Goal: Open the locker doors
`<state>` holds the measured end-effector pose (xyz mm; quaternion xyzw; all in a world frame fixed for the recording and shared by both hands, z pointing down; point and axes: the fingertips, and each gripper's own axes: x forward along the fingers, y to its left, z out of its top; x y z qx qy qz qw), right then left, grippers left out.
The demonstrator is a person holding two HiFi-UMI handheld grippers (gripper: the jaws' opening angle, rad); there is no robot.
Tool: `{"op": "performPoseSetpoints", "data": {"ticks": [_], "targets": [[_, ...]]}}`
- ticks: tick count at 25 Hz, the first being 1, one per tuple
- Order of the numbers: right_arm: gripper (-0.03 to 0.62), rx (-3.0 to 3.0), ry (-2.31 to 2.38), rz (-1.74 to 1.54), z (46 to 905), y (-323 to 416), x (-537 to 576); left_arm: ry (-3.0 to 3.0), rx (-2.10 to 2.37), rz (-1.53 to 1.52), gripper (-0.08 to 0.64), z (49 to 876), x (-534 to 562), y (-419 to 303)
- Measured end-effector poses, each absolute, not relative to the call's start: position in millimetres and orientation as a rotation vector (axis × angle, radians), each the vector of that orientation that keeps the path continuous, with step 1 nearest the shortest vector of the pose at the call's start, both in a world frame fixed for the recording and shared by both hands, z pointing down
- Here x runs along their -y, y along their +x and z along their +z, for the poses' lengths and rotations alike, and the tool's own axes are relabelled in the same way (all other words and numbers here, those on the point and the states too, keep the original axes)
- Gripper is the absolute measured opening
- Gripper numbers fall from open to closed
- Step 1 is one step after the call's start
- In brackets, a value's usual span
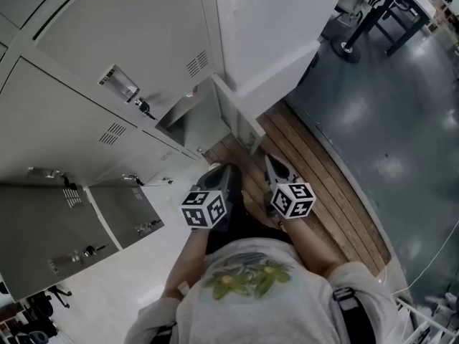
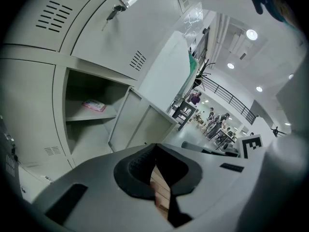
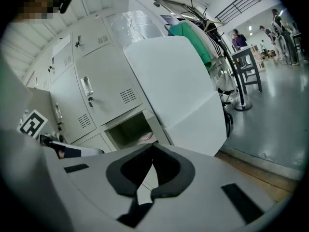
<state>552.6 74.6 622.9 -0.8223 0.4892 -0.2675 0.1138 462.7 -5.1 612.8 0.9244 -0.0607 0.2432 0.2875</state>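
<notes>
Grey lockers point(image 1: 107, 34) stand ahead, their corner door point(image 1: 240, 120) open; left gripper point(image 1: 228, 170) and right gripper point(image 1: 275, 169) both pinched together, seemingly empty.

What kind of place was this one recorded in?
Probably a locker area at the edge of a large indoor hall or workshop. Grey metal lockers with vents and key locks fill one side, one compartment standing open; beyond, a polished floor with tables and people.
</notes>
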Motion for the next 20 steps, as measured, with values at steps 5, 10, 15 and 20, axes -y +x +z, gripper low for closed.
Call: {"op": "performPoseSetpoints", "data": {"ticks": [5, 10, 15, 20], "targets": [[0.031, -1.518, -2.396, -0.710, 591, 538, -72, 2.476, 0.182, 0.599, 0.031, 590, 4, 456], [0.031, -1.577, -2.350, -0.680, 573, 519, -67, 2.505, 0.177, 0.562, 0.031, 573, -4, 450], [0.031, -1.644, -2.317, -0.692, 569, 503, -64, 2.531, 0.194, 0.555, 0.031, 566, -1, 442], [0.031, -1.681, -2.303, -0.705, 566, 497, -61, 2.554, 0.206, 0.542, 0.031, 555, 6, 437]]}}
